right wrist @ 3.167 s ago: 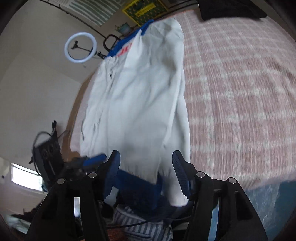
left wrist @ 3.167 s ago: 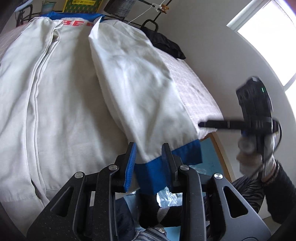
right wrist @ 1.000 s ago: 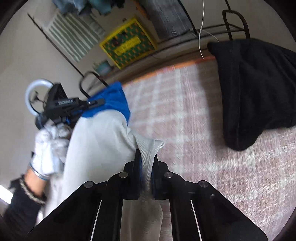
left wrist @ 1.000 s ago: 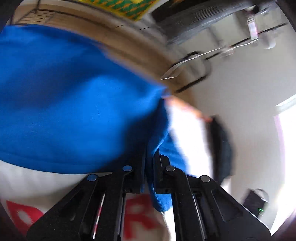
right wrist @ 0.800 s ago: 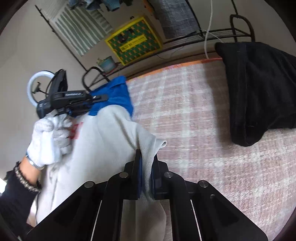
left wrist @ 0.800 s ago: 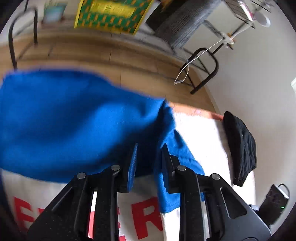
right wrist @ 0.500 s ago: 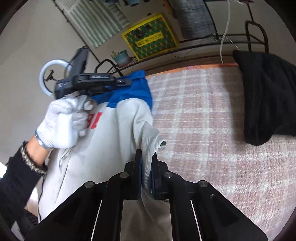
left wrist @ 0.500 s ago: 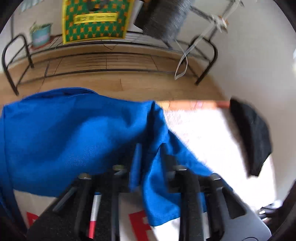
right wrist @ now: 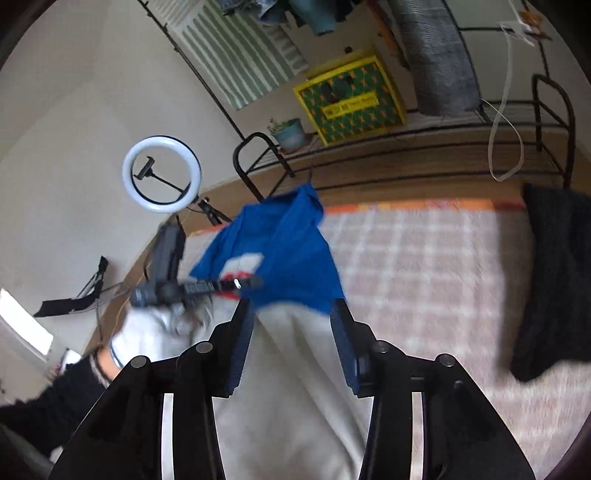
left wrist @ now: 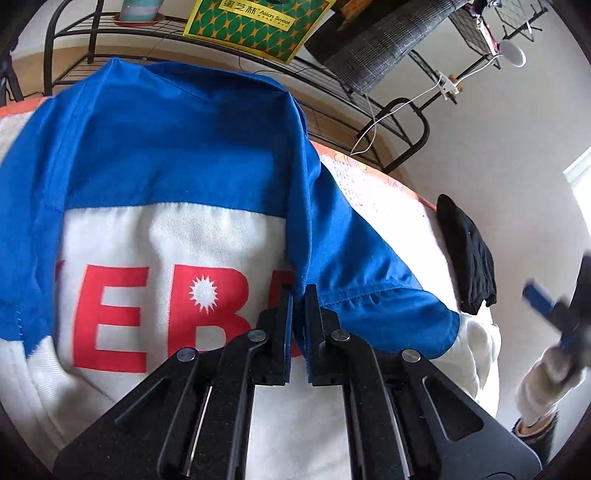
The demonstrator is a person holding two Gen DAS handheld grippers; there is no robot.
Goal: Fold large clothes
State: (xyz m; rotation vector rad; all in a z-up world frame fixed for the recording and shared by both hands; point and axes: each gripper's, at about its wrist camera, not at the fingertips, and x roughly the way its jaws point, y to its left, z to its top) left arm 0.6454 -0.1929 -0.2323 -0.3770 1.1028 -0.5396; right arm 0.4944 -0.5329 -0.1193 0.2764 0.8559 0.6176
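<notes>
A large white garment [left wrist: 207, 236] with a blue yoke and red letters lies on the bed. Its blue hem band [left wrist: 354, 258] is folded up over the lettering. My left gripper [left wrist: 299, 291] is shut on the edge of that blue band. In the right wrist view the same garment [right wrist: 295, 387] lies below my right gripper [right wrist: 291, 314], which is open and empty above the white cloth, close to the blue band [right wrist: 284, 254]. The left gripper [right wrist: 207, 286] shows there at the left, held by a gloved hand.
The bed has a pink checked cover [right wrist: 424, 266]. A black garment [right wrist: 554, 280] lies at its right edge and also shows in the left wrist view [left wrist: 469, 254]. Beyond the bed stand a black metal rack [right wrist: 480, 147], a yellow-green box [left wrist: 255, 22], a potted plant [right wrist: 291, 133] and a ring light [right wrist: 162, 173].
My right gripper has let go of the white fold and opened, pulling back slightly. My left gripper has closed again on the blue band and lowered it onto the lettering.
</notes>
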